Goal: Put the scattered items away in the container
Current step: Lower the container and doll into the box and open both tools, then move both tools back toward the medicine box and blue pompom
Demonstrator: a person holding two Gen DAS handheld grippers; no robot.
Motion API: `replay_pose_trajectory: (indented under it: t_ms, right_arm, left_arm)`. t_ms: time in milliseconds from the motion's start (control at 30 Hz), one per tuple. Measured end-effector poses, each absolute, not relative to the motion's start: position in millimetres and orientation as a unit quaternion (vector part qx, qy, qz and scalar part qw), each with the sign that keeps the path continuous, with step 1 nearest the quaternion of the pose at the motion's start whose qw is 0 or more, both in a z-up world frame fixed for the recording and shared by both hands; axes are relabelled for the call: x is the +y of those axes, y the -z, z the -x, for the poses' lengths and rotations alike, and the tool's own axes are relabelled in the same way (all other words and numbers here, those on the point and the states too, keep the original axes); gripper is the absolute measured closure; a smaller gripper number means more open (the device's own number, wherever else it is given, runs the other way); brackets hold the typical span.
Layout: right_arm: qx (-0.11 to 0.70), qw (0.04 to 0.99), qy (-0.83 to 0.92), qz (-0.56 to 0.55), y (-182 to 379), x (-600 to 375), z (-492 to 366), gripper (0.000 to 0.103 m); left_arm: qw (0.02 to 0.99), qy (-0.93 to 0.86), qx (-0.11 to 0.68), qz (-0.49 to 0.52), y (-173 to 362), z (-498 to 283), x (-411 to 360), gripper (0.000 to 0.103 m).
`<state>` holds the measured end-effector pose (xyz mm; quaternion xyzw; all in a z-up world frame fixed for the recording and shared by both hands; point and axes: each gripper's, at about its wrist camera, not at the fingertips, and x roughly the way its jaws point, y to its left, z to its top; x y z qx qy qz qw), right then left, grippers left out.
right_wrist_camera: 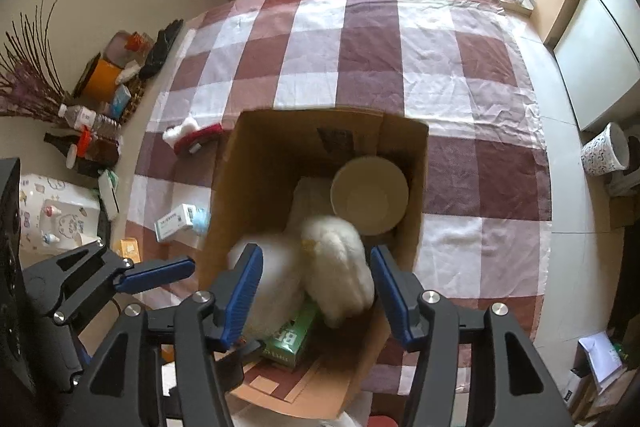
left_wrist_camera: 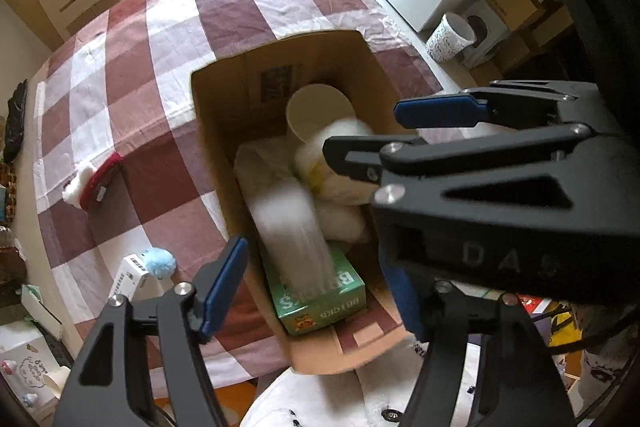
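I hold both grippers above the near end of the cardboard box [right_wrist_camera: 256, 163] on the checked desk [right_wrist_camera: 460, 75], left gripper [left_wrist_camera: 316, 291] and right gripper [right_wrist_camera: 318, 287] each with jaws wide and empty. A blurred white item [left_wrist_camera: 292, 227] sits over the green carton [left_wrist_camera: 320, 295] inside. Only the right view shows the bottles [right_wrist_camera: 92, 135] far left.

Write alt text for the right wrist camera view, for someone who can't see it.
The right gripper, open and holding nothing, hovers over an open cardboard box on a red-and-white checked tablecloth. Inside the box are a paper bowl, blurred white fluffy items and a green carton; a red-and-white item and a small white box lie outside it.
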<state>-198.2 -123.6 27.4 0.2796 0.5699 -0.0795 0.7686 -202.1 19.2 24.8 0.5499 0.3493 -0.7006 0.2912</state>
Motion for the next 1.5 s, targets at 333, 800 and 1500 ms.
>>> replay_pose_trajectory:
  t_ms: [333,800,1500]
  right_arm:
    - [0.564,0.768,0.11,-0.284,-37,-132,206,0.044]
    - [0.56,0.772,0.111,-0.28,-50,-106,202,0.044]
    - [0.568,0.783,0.031,-0.251,-50,-14,103,0.044]
  left_arm:
    - [0.297,0.697,0.358,-0.546,-30,193,18,0.031]
    - [0.323,0.69,0.378,-0.527,-35,153,13,0.03]
    - [0.415,0.625,0.429,-0.503,44,-40,-35,0.024]
